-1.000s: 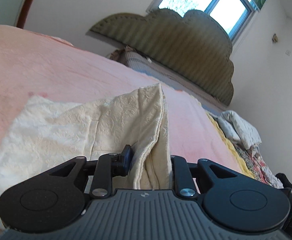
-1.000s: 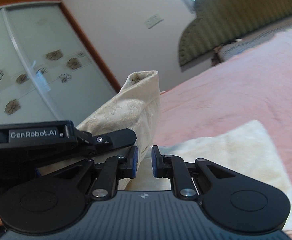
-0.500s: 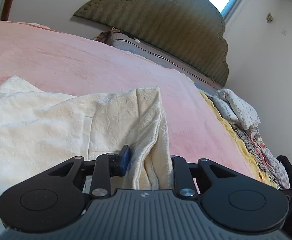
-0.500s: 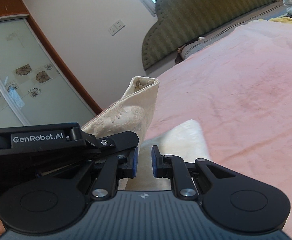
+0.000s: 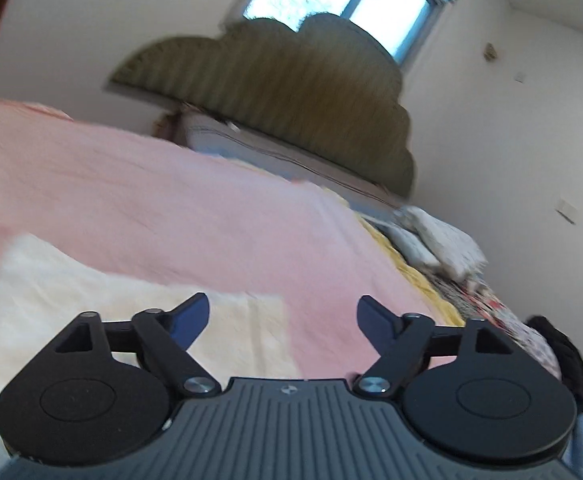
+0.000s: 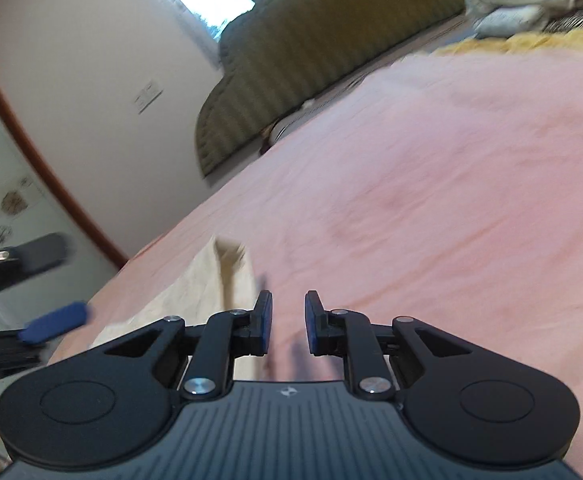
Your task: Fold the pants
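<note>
I'm seeing the left gripper [image 5: 279, 316] spreading its 2 fingers wide, holding nothing, just above the cream pants [image 5: 91, 308]. Pants are lying flat on the pink bedspread [image 5: 171, 208], well short of the green headboard [image 5: 291, 92]. Right gripper [image 6: 288, 320] is sitting slightly parted, empty, just beside the pants' edge.

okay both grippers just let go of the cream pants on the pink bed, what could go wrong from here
1. The left gripper is wide open above the pants; if it dips while pulling away, a fingertip could snag the cloth and undo the fold.
2. In the right wrist view one corner of the pants looks slightly raised off the pink bedspread; it may spring open unless pressed flat.
3. Both views are motion-blurred, so how neat the fold is cannot be judged.
</note>
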Available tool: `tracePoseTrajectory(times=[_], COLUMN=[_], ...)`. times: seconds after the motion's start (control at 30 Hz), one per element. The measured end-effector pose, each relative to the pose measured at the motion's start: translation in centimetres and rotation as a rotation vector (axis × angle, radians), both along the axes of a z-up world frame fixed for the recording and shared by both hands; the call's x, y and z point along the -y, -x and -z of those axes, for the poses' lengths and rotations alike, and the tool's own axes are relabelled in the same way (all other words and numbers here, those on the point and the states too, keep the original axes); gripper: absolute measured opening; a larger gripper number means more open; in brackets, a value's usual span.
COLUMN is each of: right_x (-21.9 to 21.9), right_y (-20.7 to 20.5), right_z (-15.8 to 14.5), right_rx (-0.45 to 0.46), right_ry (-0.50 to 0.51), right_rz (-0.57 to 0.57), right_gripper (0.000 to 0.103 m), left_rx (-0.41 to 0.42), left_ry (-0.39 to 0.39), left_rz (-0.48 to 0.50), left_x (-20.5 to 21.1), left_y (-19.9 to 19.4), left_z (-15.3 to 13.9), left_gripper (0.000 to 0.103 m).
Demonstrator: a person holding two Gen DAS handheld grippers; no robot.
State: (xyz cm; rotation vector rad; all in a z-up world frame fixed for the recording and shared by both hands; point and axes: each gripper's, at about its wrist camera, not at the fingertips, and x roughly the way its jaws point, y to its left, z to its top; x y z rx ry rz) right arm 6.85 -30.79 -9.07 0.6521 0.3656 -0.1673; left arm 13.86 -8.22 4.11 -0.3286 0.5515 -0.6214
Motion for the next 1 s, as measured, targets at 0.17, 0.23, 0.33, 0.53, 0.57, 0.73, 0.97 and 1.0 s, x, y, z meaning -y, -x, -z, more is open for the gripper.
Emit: tracePoseTrajectory(times=[0.17,0.23,0.33,0.53,0.57,0.73,0.97,1.0], right_x=[-1.5,-2.4,-3.0,-2.4,-2.1,-2.6,-3.0,-3.2], right_y=[-1.3,-3.1,-6.4,-11.8,-12.0,-10.9,-11.2,-10.6], right_z=[-2.6,-3.6,-4.3,-2.8,-2.5,-2.6,-2.1,-2.5], right_rx=[0.004,-0.003,-0.006,-0.09,-0.088,-0.096,-0.17,-0.167], right_ry=[0.158,0.202,0.205,0.141,0.109,0.215,0.283,0.311], right_rz=[-0.084,-0.18,-0.276,-0.373,-0.386,-0.373,-0.334,-0.303], right_gripper=[0.017,0.02,0.055,0.051,0.02,0.01,0.028,0.038], left_rx=[-0.105,-0.162,-0.205,-0.2,-0.192,-0.169,-0.252,-0.232], left_ry=[-0.151,-0.164,-0.171,-0.188,-0.189,-0.257,-0.215,-0.23], left_rz=[-0.177,-0.202,-0.235,-0.227,-0.211,-0.198,-0.224,-0.228], left_x=[-5.0,-6.8,-8.7,-9.5,-9.3,-7.7,-9.7,-10.2], left_y=[-5.0,-7.1,-9.2,-10.3,-10.2,-11.4,-11.4,-10.7], left_z=[1.1,1.9,2.8,3.5,3.6,5.2,6.6,6.1], left_gripper=[0.087,0.087,0.086,0.086,0.086,0.087,0.087,0.087])
